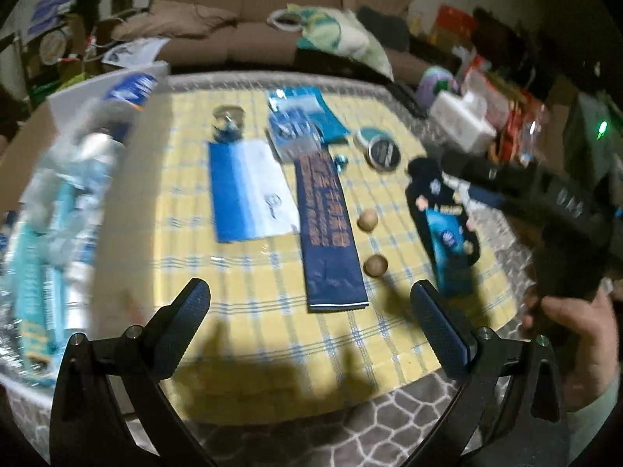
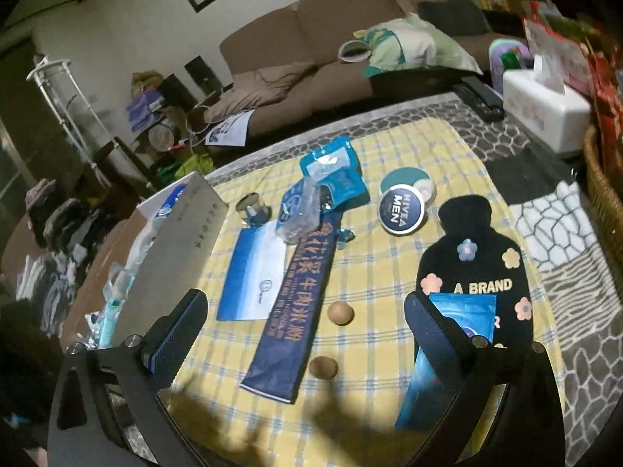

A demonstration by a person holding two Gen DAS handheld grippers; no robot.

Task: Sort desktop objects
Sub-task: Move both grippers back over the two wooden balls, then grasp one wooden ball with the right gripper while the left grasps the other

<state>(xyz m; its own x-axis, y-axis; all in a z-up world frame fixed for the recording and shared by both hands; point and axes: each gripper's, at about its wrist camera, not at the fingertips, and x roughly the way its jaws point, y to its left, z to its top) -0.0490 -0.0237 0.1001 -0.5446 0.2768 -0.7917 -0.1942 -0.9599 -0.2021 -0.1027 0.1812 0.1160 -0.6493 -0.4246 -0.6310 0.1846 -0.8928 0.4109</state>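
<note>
The left tongs (image 1: 309,313) are seen spread wide with nothing between them, above the near edge of the tabletop (image 1: 389,408); the right tongs (image 2: 305,323) are likewise parted and empty. Only in the left wrist view are a hand (image 1: 576,342) and the dark body of the other tool (image 1: 545,210) shown, off to the right, and that view is blurred. Only in the right wrist view can lettering be read: "NIVEA MEN" on the round tin (image 2: 401,210) and "A BRAND" on the black flowered pouch (image 2: 475,268), with a white tissue box (image 2: 545,113) far ahead to the right.

A yellow checked cloth (image 2: 389,272) is spread over the tabletop. A long dark blue packet (image 2: 292,311) with orange characters is laid ahead of the right tongs, between the two fingers' lines. Two small brown balls (image 2: 340,313) are found just right of it. A blue and white envelope (image 2: 253,276) lies left of the packet, and a light blue sachet (image 2: 444,358), resting on the pouch, is partly hidden behind the right finger. An open cardboard box (image 2: 171,241) of wrapped items stands beside the left finger.
</note>
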